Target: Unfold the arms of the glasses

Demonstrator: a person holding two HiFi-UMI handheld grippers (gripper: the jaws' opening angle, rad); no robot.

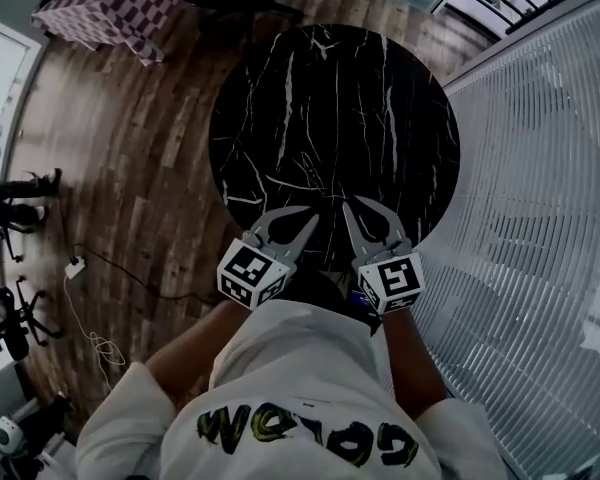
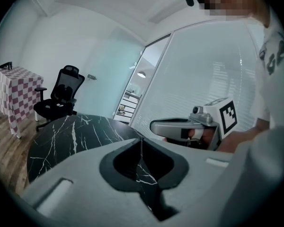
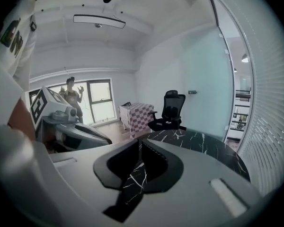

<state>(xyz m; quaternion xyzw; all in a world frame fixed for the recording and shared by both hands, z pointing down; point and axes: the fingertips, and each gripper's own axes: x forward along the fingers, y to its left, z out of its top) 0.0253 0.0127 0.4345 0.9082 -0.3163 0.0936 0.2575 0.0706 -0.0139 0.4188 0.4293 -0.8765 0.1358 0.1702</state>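
No glasses show in any view. A round black marble table lies in front of me, and its visible top carries nothing. My left gripper hangs over the near edge, tips together, nothing between them. Just to its right, my right gripper also has its tips closed on nothing. Each gripper shows in the other's view: the right gripper to the right and the left gripper to the left. Both point across the table, slightly downward.
A black office chair stands beyond the table. Next to it is a table with a chequered cloth. A glass wall with blinds runs along the right. Cables lie on the wood floor at left. A person stands by the far window.
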